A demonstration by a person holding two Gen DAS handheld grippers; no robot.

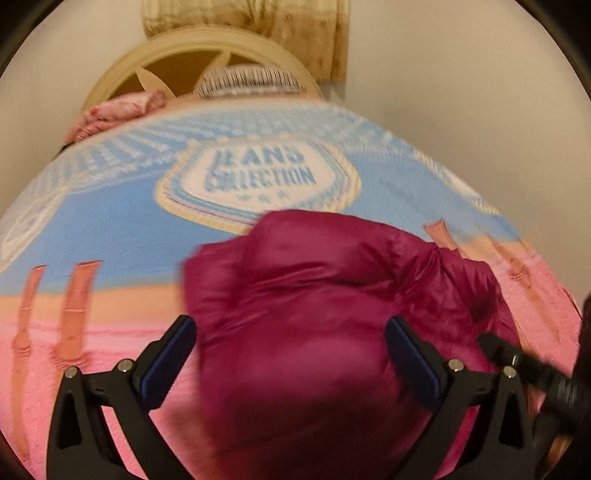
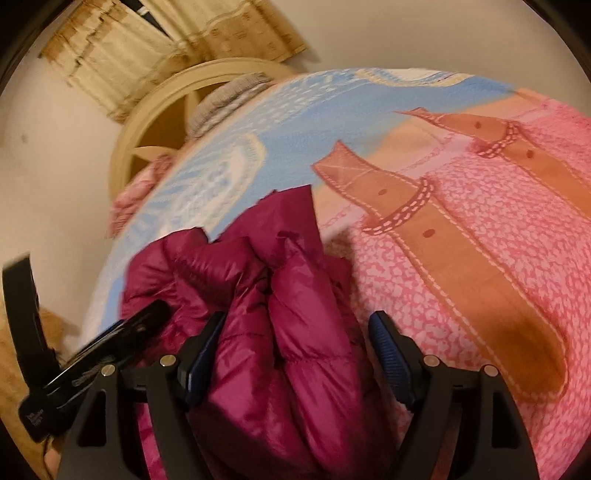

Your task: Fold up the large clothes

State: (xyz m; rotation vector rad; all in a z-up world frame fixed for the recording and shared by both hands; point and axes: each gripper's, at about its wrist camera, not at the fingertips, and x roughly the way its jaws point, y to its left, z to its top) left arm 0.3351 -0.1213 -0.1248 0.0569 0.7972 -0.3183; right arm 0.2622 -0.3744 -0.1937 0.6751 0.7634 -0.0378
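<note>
On the bed, a magenta puffer jacket (image 1: 317,314) lies bunched up on a blanket (image 1: 110,229) printed in blue, peach and pink, and that is where both my grippers are working. Through the left wrist camera I see the left gripper (image 1: 290,354) with its jaws spread wide, one blue-padded finger (image 1: 166,358) on each side of the jacket's rounded bulk. The fabric fills the gap between them, but the picture is blurred and I cannot tell whether the pads actually press on it. Past the jacket, the blanket shows a badge with the words "JEANS COLLECTION" (image 1: 258,177), and beyond that a cream headboard (image 1: 192,62) with cut-outs stands against the wall, under a beige curtain (image 1: 251,18). A pink patterned pillow (image 1: 118,110) and a grey-white one (image 1: 247,81) sit at the head of the bed.

From the right wrist camera, the right gripper (image 2: 297,354) also stands wide open. Its left pad (image 2: 203,354) lies against a quilted fold of the jacket (image 2: 280,332), while the right pad (image 2: 388,354) sits clear of the cloth over the pink part of the blanket (image 2: 461,258), so nothing is clamped. The left gripper's black body (image 2: 122,343) shows at the lower left edge of this view, close beside the jacket's crumpled side. Brown printed belt straps (image 2: 461,221) run across the blanket to the right.
</note>
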